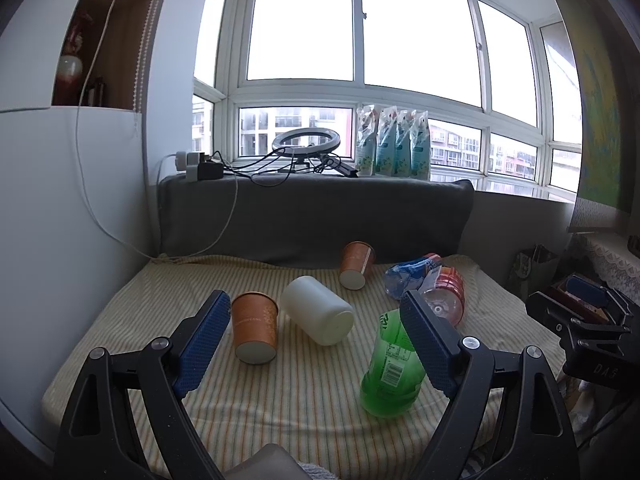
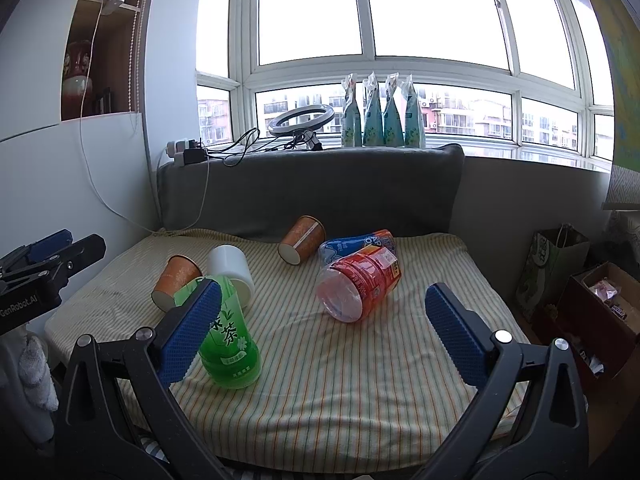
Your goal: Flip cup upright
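Both grippers hover above a striped blanket (image 1: 304,392) spread over a cushioned surface, and neither grips anything. The left gripper (image 1: 316,344) has its jaws spread wide. Just inside its left jaw lies an orange paper cup (image 1: 255,328) on its side, base toward the camera. Between the jaws, a little further out, a white cup (image 1: 318,310) also lies tipped over, touching or nearly touching the orange one. A green bottle (image 1: 394,368) lies by the right jaw, partly hidden behind it.

The right gripper (image 2: 324,334) is likewise wide open and empty. Ahead of it, between the jaws, a red-labelled bottle (image 2: 358,284) lies on its side against a blue-labelled bottle (image 2: 356,244). A second orange paper cup (image 2: 302,240) lies tipped beyond them, near the grey backrest (image 2: 312,188). The green bottle sits behind this gripper's left jaw.
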A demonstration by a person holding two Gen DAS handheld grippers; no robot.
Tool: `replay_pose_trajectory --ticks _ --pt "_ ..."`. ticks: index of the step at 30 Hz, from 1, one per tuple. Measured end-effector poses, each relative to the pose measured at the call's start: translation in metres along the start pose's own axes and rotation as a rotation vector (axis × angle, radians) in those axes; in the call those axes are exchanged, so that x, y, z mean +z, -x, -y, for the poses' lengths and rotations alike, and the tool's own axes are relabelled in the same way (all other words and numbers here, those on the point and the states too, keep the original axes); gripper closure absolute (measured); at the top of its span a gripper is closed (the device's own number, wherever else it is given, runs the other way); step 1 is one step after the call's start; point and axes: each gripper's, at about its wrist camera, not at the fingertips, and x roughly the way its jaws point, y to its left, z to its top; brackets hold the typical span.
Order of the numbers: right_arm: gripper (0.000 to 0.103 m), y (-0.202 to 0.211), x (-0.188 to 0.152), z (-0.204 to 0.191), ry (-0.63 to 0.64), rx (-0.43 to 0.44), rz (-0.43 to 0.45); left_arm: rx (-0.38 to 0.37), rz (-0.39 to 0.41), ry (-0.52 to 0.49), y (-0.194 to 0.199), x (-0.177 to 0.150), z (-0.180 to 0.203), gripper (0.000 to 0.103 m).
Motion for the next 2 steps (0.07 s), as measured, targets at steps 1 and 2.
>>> replay_pose_trajectory --ticks 1,2 --pt "0.0 0.0 -0.0003 -0.0003 0.0 0.0 -0.001 0.0 0.001 0.001 0.0003 0.0 -0.0001 0.016" --pt "0.0 -0.0001 0.0 0.0 0.0 0.001 -0.001 -0.002 -0.001 0.002 0.0001 0.0002 -0.0005 0.016"
